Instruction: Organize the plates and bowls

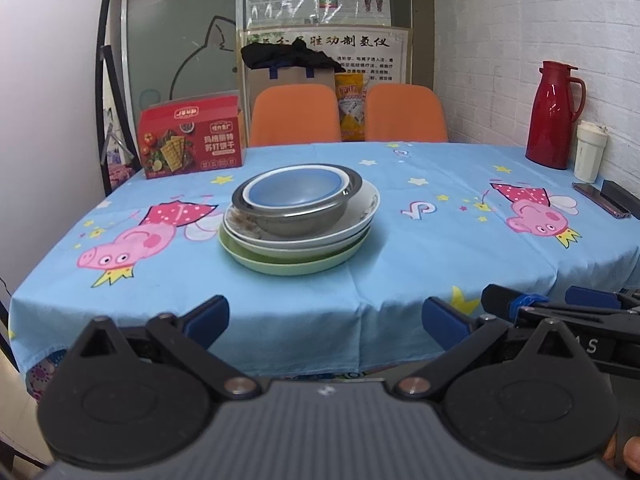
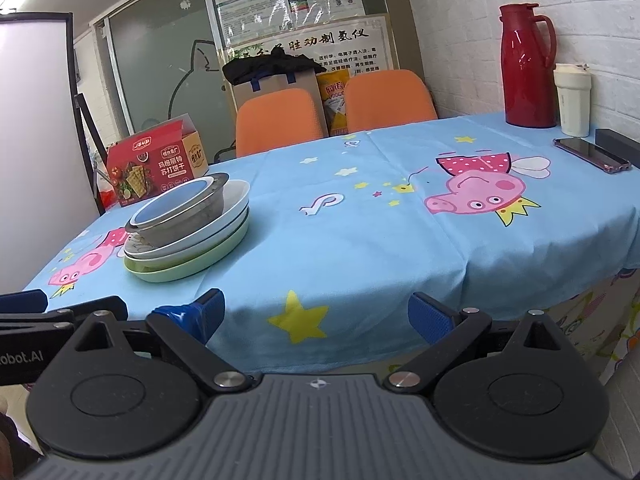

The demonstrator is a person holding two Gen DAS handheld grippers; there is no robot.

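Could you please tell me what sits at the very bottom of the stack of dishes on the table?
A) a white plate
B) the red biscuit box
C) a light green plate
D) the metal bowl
C: the light green plate lies directly on the tablecloth, with white plates on it, then the metal bowl holding a blue-lined bowl.

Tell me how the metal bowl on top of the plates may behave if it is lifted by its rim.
The metal bowl looks thin and stiff, so probably light. Its smooth flared rim may slip. The blue bowl nested inside would likely come along.
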